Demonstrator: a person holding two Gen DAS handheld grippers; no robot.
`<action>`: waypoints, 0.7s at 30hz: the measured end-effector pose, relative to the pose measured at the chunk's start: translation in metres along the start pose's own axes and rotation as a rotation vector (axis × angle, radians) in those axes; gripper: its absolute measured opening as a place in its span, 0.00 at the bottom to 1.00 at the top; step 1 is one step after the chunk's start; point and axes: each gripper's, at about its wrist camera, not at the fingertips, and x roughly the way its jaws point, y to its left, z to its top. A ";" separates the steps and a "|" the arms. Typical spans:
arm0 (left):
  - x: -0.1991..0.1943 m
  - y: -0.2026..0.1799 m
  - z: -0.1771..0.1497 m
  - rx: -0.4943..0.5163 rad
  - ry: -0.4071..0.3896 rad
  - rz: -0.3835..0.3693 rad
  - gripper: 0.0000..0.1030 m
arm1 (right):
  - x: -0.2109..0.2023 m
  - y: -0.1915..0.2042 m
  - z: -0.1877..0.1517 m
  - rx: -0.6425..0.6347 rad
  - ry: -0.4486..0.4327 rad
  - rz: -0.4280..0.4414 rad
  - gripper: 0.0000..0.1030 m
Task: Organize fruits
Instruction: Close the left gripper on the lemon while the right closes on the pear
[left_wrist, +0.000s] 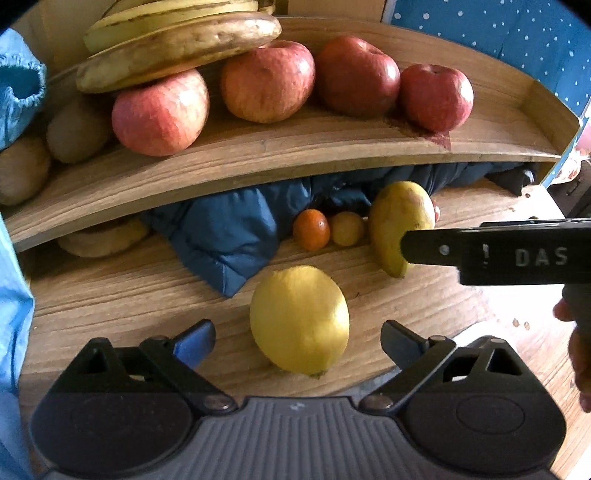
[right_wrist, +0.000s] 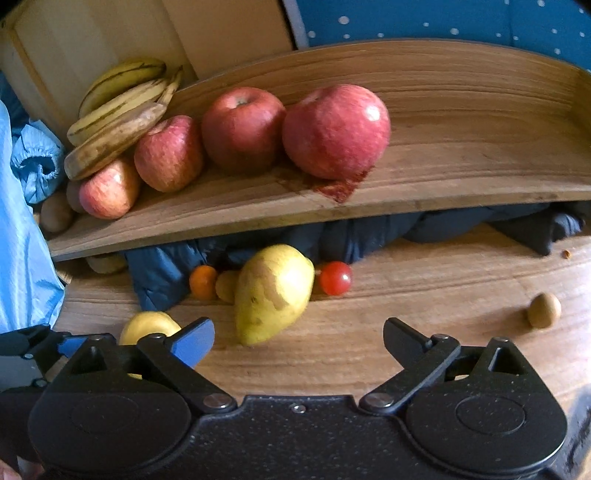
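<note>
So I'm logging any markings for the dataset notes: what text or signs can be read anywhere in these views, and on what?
"DAS", after a mark like "!": raised on the black side of the right hand-held gripper, left wrist view.
Nothing else: no fruit stickers or labels readable in either view.

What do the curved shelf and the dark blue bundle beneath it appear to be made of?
Curved shelf: looks like wood with a smooth matte finish, showing brown grain lines along its face and edge. Dark blue bundle: seemingly soft padded fabric, judging by stitched quilted panels and folds.
</note>
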 end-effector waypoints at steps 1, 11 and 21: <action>0.001 0.000 0.001 -0.002 -0.002 -0.005 0.94 | 0.002 0.001 0.002 -0.001 0.001 0.000 0.94; 0.004 0.005 0.007 -0.020 -0.010 -0.045 0.79 | 0.022 0.006 0.016 0.035 0.008 0.029 0.82; 0.006 0.009 0.009 -0.038 -0.006 -0.064 0.60 | 0.035 0.014 0.022 0.024 0.027 0.053 0.68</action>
